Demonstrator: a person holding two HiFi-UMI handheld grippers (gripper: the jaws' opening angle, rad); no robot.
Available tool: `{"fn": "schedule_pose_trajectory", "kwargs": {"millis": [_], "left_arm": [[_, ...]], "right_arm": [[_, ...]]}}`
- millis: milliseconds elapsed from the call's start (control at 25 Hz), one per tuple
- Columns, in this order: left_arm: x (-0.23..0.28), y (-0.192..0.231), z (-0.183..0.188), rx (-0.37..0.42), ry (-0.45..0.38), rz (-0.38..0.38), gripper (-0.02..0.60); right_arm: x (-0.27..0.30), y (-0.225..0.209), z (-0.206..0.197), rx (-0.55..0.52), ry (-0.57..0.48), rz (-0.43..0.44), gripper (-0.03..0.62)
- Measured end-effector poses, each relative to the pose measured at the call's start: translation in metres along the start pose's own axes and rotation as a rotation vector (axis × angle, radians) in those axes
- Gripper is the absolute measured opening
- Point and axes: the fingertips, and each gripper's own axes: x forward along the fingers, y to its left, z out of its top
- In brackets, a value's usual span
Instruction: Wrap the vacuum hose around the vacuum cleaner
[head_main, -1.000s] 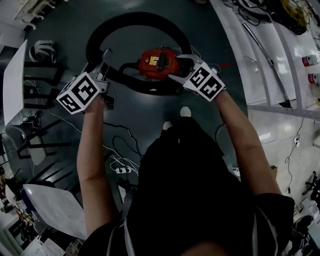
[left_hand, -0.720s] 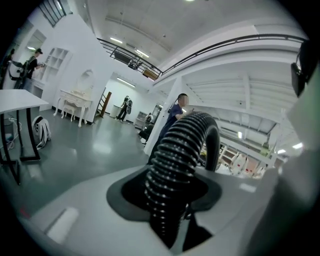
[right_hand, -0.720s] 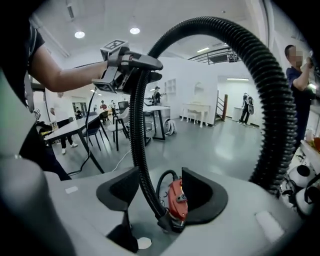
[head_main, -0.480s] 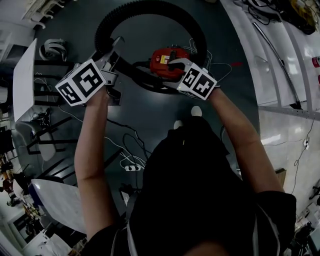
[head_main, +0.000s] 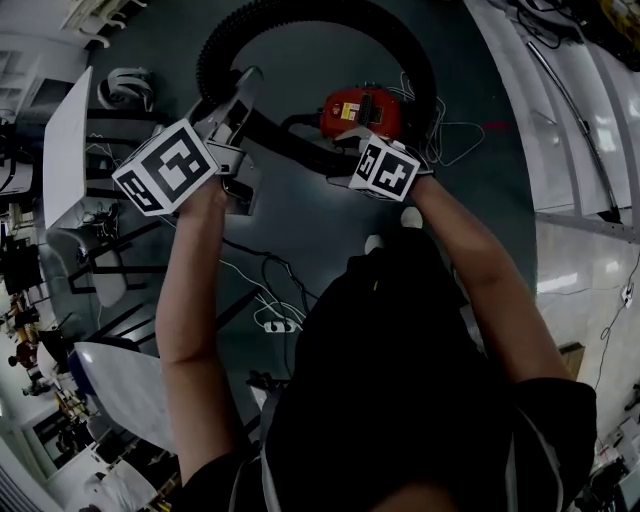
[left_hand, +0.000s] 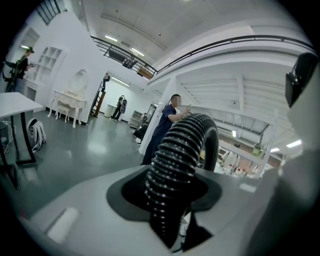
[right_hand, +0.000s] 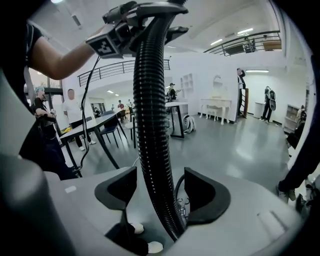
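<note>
Black ribbed hose runs upright between right gripper jaws, opening, pads clear | left gripper clamps it | vacuum cleaner just beyond right gripper

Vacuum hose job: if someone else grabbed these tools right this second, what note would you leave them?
Left hand-held gripper: shut on the hose.
Right hand-held gripper: jaws opening; the hose runs between them, pads not pressing it.
Vacuum cleaner: red, just beyond the right hand-held gripper.
Done: the hose lies in a wide loop beyond the vacuum cleaner, not snug against it.
Left: probably draw that loop in tight around the vacuum cleaner.
</note>
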Motion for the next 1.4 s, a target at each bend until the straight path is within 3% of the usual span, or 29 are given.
{"fn": "schedule_pose_trajectory", "kwargs": {"millis": [400, 600, 920, 1160, 1400], "left_arm": [[-0.019, -0.009, 0.007, -0.089, -0.002, -0.049, 0.167], [-0.021, 0.0, 0.006, -0.04, 0.021, -0.036, 0.167], [-0.008, 0.049, -0.017, -0.002, 0.066, 0.058, 0.163], [-0.002, 0.062, -0.04, 0.007, 0.09, 0.046, 0.158], [0.0, 0.071, -0.073, -0.07, 0.098, 0.038, 0.156]], "right_arm": [[0.031, 0.015, -0.032, -0.026, 0.101, 0.0, 0.274], [0.03, 0.016, -0.034, -0.094, 0.165, -0.038, 0.149], [0.023, 0.031, -0.054, -0.107, 0.284, -0.018, 0.133], [0.003, 0.029, -0.07, -0.157, 0.367, -0.059, 0.13], [-0.023, 0.023, -0.095, -0.258, 0.49, -0.092, 0.129]]}}
